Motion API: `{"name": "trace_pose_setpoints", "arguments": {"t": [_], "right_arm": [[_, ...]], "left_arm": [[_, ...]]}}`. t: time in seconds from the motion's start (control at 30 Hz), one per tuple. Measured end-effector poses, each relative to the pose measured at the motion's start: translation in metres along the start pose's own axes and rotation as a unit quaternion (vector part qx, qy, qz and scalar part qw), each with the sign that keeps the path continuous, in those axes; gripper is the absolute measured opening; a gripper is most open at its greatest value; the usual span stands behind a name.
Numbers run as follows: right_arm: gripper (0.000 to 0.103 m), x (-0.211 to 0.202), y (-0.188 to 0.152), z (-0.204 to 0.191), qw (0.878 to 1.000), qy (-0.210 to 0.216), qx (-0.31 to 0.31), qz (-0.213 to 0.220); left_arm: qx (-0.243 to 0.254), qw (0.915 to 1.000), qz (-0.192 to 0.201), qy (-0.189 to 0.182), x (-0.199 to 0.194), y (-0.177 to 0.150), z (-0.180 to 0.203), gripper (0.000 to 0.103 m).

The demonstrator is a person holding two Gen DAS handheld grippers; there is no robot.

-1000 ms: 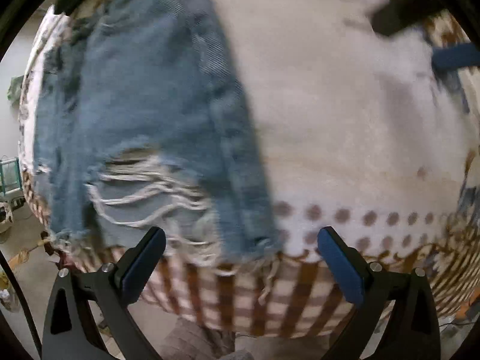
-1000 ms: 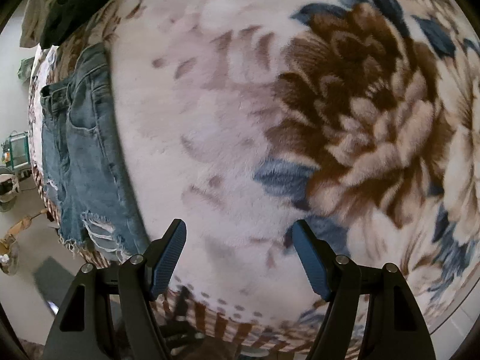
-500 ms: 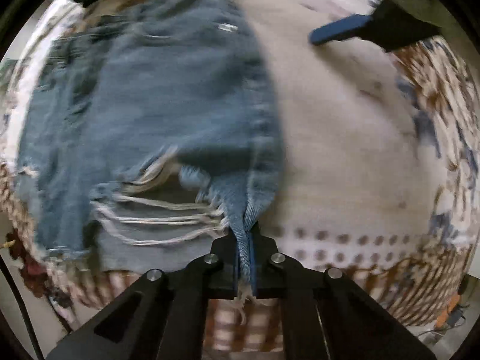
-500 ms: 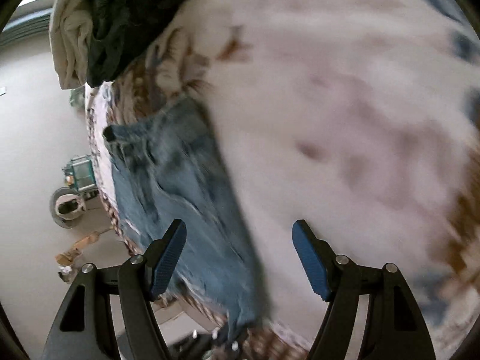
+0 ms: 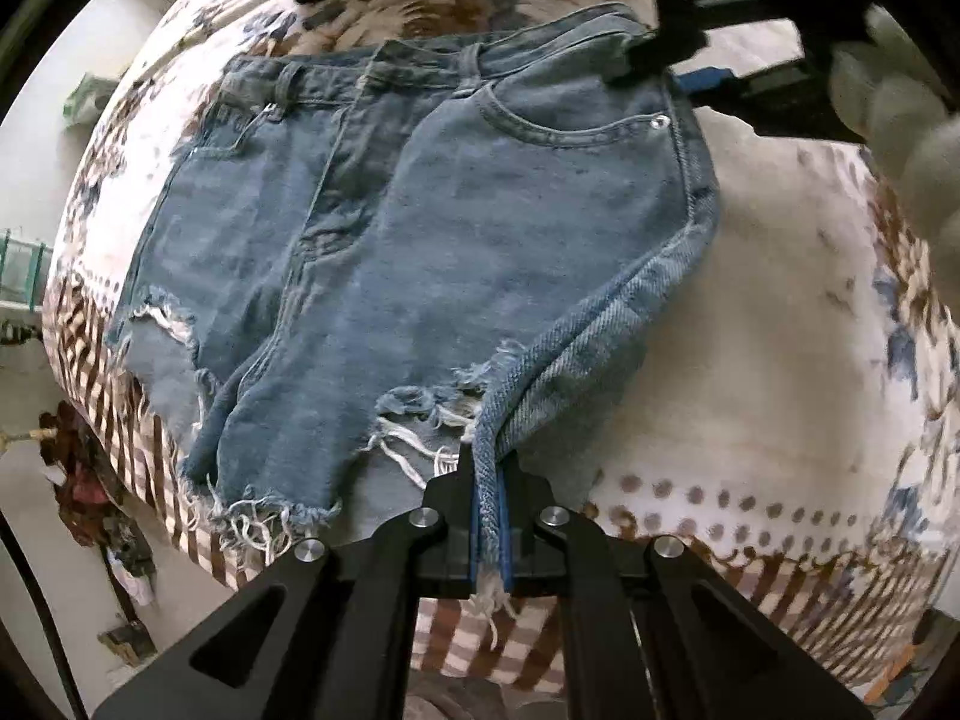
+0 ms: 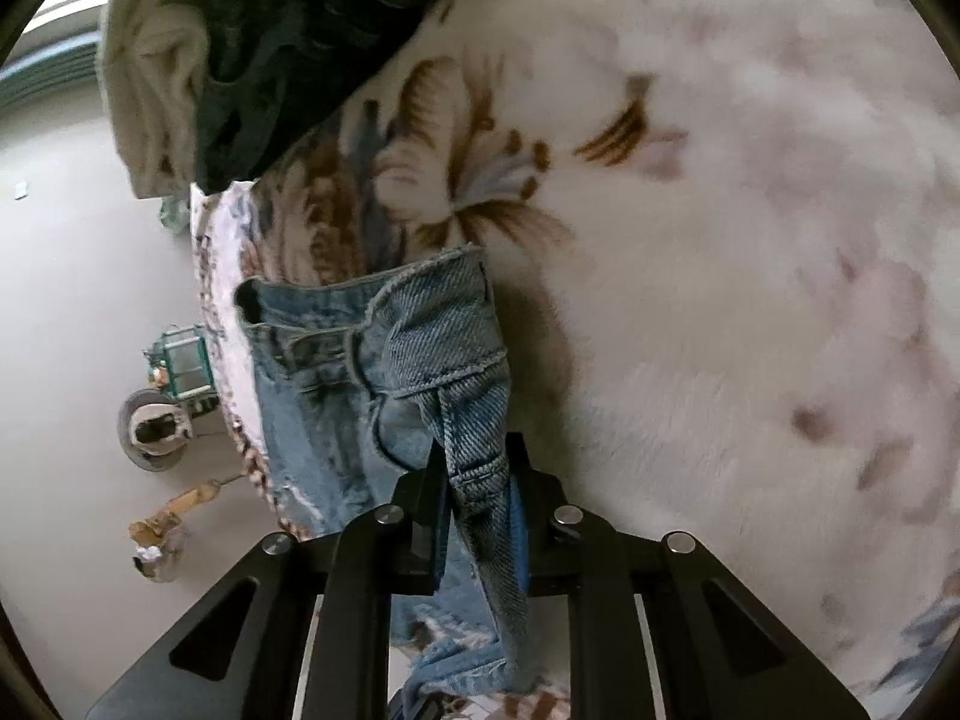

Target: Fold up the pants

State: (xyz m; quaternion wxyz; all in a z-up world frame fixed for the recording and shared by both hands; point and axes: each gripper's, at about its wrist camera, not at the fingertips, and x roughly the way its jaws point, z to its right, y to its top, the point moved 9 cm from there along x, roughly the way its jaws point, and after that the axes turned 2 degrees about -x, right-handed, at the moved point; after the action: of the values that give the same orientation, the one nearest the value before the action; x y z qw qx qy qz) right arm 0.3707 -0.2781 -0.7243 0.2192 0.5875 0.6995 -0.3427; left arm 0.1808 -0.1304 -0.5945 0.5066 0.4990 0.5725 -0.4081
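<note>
Floral blanket carries the denim shorts near its striped edge; the left gripper is clamped on the side seam at the frayed hem. Opposite, the right gripper pinches the same seam's waistband end, shorts lying leftward.

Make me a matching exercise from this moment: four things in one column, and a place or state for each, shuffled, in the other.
Things:
1. left tongs
2. right tongs
3. denim shorts
4. dark green garment

Places or states:
A. heaped at the far edge of the floral blanket
B. shut on the frayed leg hem
C. spread front-up, one side lifted
D. shut on the waistband corner

Pairs: 1-B, 2-D, 3-C, 4-A
</note>
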Motion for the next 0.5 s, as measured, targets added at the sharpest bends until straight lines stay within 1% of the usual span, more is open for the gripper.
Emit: {"name": "trace_pose_setpoints", "arguments": {"t": [0.03, 0.13, 0.2, 0.27, 0.3, 0.33, 0.4, 0.43, 0.47, 0.5], "right_arm": [[0.017, -0.005, -0.001, -0.001, 1.000, 0.002, -0.001, 0.001], [0.017, -0.009, -0.004, -0.023, 1.000, 0.007, -0.009, 0.005], [0.017, -0.016, -0.006, -0.035, 1.000, 0.006, -0.014, 0.008], [0.017, -0.019, -0.007, -0.049, 1.000, 0.008, -0.018, 0.010], [0.017, -0.018, -0.007, -0.060, 1.000, 0.005, -0.023, 0.011], [0.017, -0.016, -0.007, -0.074, 1.000, 0.002, -0.030, 0.010], [0.017, -0.010, -0.006, -0.100, 0.999, -0.002, -0.039, 0.008], [0.017, -0.005, -0.005, -0.114, 0.999, -0.006, -0.045, 0.007], [0.017, 0.002, -0.002, -0.135, 0.998, -0.010, -0.055, 0.005], [0.017, 0.009, -0.001, -0.151, 0.998, -0.014, -0.061, 0.003]], "left_arm": [[-0.008, 1.0000, 0.003, -0.003, -0.005, 0.001, -0.009, 0.003], [-0.027, 0.9994, 0.015, -0.018, -0.019, 0.010, -0.033, 0.003], [-0.038, 0.9987, 0.027, -0.021, -0.025, 0.020, -0.043, 0.003], [-0.065, 0.9968, 0.033, -0.033, -0.038, 0.025, -0.077, 0.003], [-0.075, 0.9960, 0.036, -0.033, -0.036, 0.031, -0.066, 0.003], [-0.090, 0.9945, 0.041, -0.036, -0.042, 0.035, -0.087, 0.003], [-0.119, 0.9907, 0.046, -0.046, -0.049, 0.042, -0.102, 0.003], [-0.128, 0.9895, 0.049, -0.047, -0.054, 0.048, -0.088, 0.003], [-0.142, 0.9870, 0.055, -0.052, -0.057, 0.052, -0.108, 0.003], [-0.149, 0.9860, 0.055, -0.052, -0.054, 0.056, -0.119, 0.003]]}}
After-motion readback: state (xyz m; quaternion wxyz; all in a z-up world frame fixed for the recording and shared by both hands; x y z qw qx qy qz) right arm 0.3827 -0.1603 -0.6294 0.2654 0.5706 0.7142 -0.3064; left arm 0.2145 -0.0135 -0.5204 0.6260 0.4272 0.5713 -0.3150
